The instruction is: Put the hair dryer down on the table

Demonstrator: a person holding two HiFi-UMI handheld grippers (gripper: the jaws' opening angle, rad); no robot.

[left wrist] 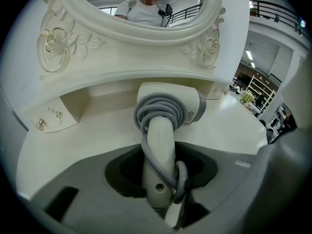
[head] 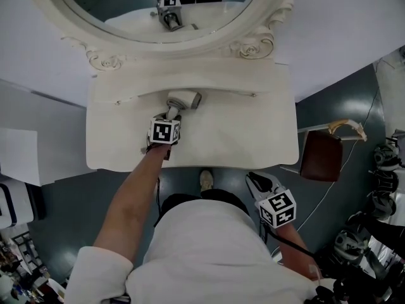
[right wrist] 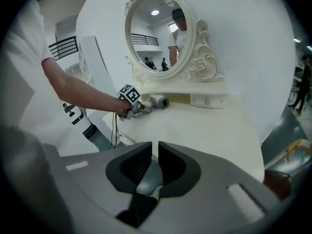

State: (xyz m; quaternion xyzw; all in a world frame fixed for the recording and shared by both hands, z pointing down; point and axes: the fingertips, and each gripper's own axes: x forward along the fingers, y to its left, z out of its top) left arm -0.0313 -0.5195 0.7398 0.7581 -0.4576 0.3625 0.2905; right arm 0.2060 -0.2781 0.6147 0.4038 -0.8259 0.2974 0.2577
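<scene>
The cream table (head: 253, 145) spreads below me, its oval mirror (head: 107, 2) standing at the back edge; my left claw (left wrist: 160, 162) is clenched on the handle of the hair dryer (head: 185, 99), whose head lies by the mirror's base, low at the table top; whether it touches I cannot tell; my right claw (right wrist: 152, 162) hangs off the table's front edge, drawn to a thin slit, empty; a grey cord (left wrist: 158, 112) is coiled round the dryer.

Legible text: none | hair dryer (left wrist: 168, 106): small round emblem on body's right side, too small to read | left marker cube (head: 164, 132), right marker cube (head: 277, 208): black-and-white square patterns only, no letters.
</scene>
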